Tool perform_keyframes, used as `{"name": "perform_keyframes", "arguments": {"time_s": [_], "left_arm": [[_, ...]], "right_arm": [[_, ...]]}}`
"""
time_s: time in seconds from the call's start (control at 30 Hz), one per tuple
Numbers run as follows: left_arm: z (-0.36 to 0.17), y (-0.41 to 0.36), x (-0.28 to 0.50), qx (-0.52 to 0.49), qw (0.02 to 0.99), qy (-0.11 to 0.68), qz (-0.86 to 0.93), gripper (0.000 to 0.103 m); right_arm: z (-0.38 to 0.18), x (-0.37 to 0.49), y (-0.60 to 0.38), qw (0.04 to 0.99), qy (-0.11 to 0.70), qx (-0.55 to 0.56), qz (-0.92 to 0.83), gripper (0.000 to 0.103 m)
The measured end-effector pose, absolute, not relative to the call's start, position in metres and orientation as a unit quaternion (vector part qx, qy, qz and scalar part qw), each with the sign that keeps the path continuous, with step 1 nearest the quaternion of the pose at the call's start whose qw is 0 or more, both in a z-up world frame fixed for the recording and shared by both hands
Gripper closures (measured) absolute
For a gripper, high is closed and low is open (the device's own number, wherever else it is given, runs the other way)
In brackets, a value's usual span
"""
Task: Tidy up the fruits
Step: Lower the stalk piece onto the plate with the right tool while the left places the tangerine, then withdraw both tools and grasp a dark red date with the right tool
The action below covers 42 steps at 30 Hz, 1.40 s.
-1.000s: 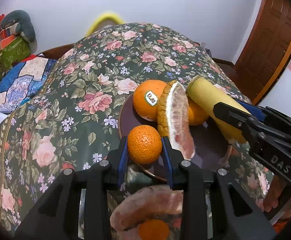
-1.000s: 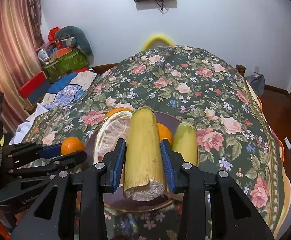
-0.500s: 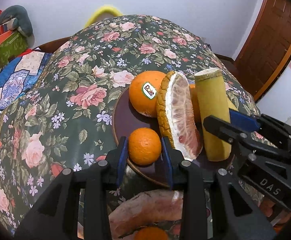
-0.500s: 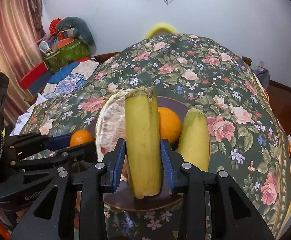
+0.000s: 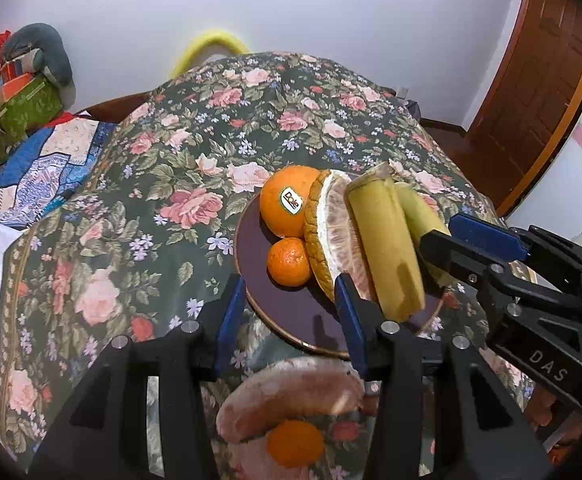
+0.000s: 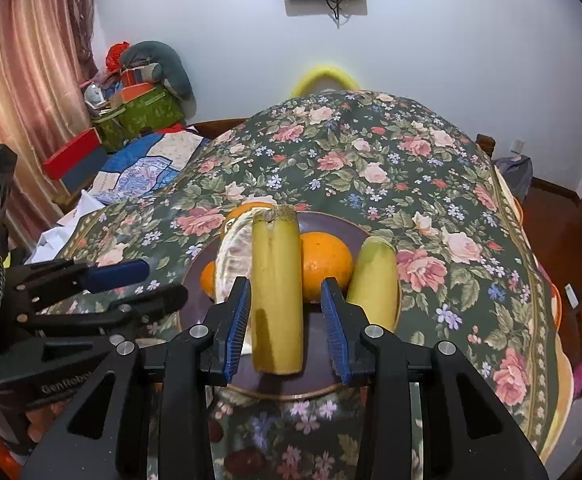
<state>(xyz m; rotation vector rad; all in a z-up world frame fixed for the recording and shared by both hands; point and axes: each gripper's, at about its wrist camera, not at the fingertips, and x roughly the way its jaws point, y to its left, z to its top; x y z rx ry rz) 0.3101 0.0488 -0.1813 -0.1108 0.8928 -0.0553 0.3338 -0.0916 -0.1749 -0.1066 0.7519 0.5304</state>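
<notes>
A small tangerine (image 5: 289, 256) sits on the dark plate (image 5: 251, 248), just beyond my left gripper (image 5: 289, 320). Its jaws are opening and nothing is between the pads. On the same plate are a large stickered orange (image 5: 287, 204) and a pomelo wedge (image 5: 335, 232). A yellow cut stalk (image 6: 277, 292) leans on the wedge with its lower end on the plate. My right gripper (image 6: 287, 320) straddles the stalk, open, with a gap at the right pad. A greener stalk (image 6: 371, 280) lies to its right.
The plate rests near the front edge of a table under a floral cloth (image 5: 171, 184). Below the left gripper I see a pink pomelo piece (image 5: 291, 392) and another tangerine (image 5: 295, 444). A wooden door (image 5: 531, 100) stands at the right, and boxes (image 6: 143, 112) are piled at the left.
My left gripper let go of the small tangerine on the plate, widened and drew back. The yellow stalk went from upright in the right gripper to leaning on the pomelo wedge, free of the pads.
</notes>
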Motion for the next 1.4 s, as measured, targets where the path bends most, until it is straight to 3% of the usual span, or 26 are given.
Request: {"name": "perform_keyframes", "arguments": {"time_s": [0.37,0.67,0.77,1.4], "left_arm": [[-0.154,0.044,0.264,-0.048,0.908,0.415,-0.022,0.057],[-0.147,0.041,0.228,-0.037,0.911,0.411,-0.015,0.046],[-0.149,0.041,0.219,-0.033,0.912,0.41,-0.009,0.037],[-0.203,0.054,0.205,-0.044,0.889,0.455,-0.009,0.037]], "right_arm": [[-0.158,0.3,-0.105,0.899,0.352,-0.051,0.256,0.066],[-0.163,0.274,-0.11,0.898,0.35,-0.065,0.258,0.054],[-0.17,0.269,-0.109,0.892,0.36,-0.066,0.267,0.053],[-0.228,0.26,-0.079,0.849,0.42,-0.115,0.3,0.053]]}}
